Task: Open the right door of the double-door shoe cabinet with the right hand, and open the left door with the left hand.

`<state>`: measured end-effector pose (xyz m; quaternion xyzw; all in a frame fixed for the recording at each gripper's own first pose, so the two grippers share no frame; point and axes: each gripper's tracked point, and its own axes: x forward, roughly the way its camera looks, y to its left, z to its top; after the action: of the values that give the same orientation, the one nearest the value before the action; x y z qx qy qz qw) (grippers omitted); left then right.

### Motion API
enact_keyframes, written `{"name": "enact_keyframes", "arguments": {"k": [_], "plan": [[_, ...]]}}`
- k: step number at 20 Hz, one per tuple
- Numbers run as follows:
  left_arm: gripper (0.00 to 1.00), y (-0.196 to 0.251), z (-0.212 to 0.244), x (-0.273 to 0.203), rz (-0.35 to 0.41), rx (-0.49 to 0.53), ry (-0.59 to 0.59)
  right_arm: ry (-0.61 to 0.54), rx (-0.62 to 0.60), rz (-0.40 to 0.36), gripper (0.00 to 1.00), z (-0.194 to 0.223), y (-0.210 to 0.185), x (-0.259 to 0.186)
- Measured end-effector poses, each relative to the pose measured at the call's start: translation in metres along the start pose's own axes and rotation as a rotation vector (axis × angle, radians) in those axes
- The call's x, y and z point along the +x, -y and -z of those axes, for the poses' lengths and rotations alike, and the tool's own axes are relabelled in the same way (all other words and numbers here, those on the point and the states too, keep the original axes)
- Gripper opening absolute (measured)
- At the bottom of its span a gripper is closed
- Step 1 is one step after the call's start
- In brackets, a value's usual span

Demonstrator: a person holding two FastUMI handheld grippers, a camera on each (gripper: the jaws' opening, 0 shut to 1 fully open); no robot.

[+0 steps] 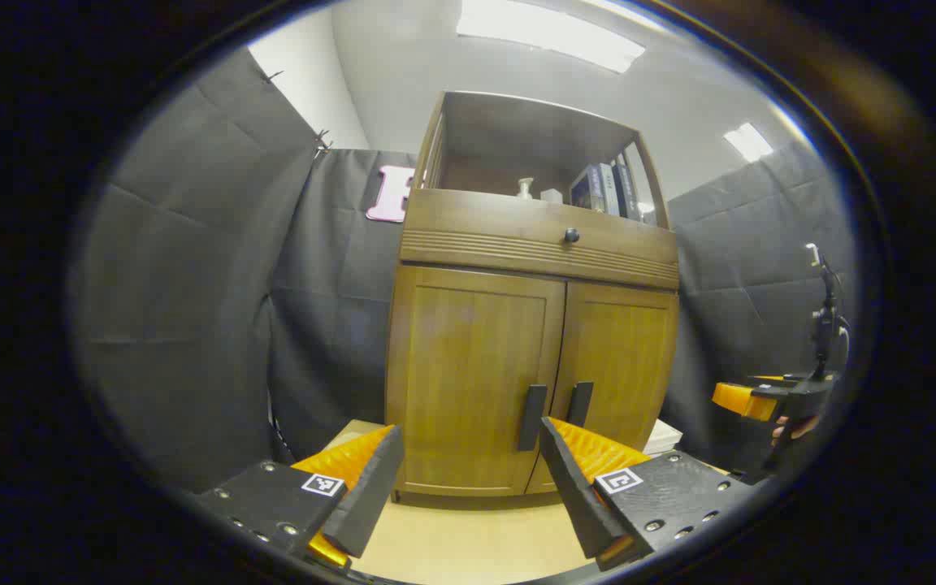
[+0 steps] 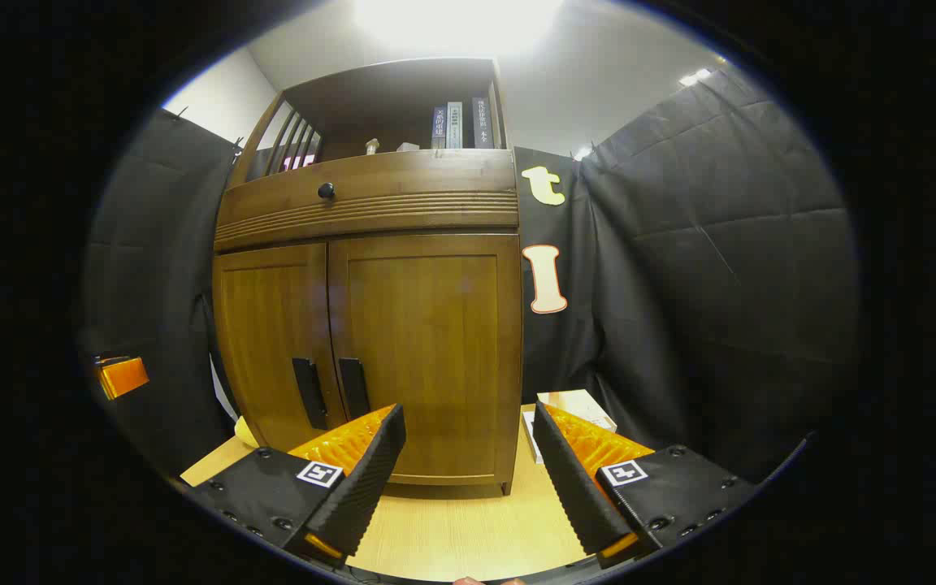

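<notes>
Wooden shoe cabinet [image 2: 366, 341] is observed shut, both doors flush. Right gripper [image 2: 468, 443] is held with fingers apart, empty; the right door handle [image 2: 353, 387], upright in long axis, lies at eleven o'clock, apart. Left gripper [image 1: 468, 443] likewise gapes; the left door handle [image 1: 531, 417] lies at one o'clock, nearer.

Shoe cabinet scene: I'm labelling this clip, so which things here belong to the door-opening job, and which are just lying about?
Belongs to the job:
- right door and its handle, shut
- left door and its handle, shut
- right gripper, open
- left gripper, open

Just lying about:
- books on the top shelf
- drawer knob
- small box beside the cabinet
</notes>
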<state>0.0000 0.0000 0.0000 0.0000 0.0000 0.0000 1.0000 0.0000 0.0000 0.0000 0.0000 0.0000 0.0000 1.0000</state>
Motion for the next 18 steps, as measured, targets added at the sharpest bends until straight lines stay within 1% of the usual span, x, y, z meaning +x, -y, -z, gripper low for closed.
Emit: {"name": "enact_keyframes", "arguments": {"k": [3, 4, 6, 7, 8, 9, 10, 16, 18], "plan": [[0.98, -0.004, 0.005, 0.004, -0.001, 0.002, -0.008, -0.014, 0.008, -0.016, 0.96, 0.002, -0.007, 0.001], [0.98, -0.005, 0.006, 0.005, -0.005, 0.003, -0.01, -0.018, 0.009, -0.019, 1.0, 0.002, -0.009, 0.003], [0.98, -0.008, 0.01, 0.006, -0.01, 0.004, -0.015, -0.02, 0.007, -0.021, 1.0, 0.002, -0.011, 0.003], [0.98, -0.008, 0.012, 0.007, -0.012, 0.004, -0.018, -0.019, 0.004, -0.022, 0.96, 0.002, -0.011, 0.004], [0.98, -0.009, 0.014, 0.007, -0.013, 0.003, -0.023, -0.018, 0.001, -0.021, 0.96, 0.001, -0.011, 0.003], [0.98, -0.01, 0.015, 0.008, -0.016, 0.002, -0.026, -0.019, -0.002, -0.021, 0.99, 0.0, -0.011, 0.003], [0.98, -0.011, 0.015, 0.008, -0.019, 0.001, -0.025, -0.019, -0.002, -0.022, 0.96, -0.001, -0.012, 0.003], [0.98, -0.014, 0.017, 0.007, -0.024, -0.001, -0.02, -0.028, -0.003, -0.029, 0.96, -0.007, -0.016, 0.01], [0.98, -0.016, 0.018, 0.006, -0.031, 0.012, -0.021, -0.035, -0.008, -0.043, 0.96, -0.007, -0.021, 0.012]]}}
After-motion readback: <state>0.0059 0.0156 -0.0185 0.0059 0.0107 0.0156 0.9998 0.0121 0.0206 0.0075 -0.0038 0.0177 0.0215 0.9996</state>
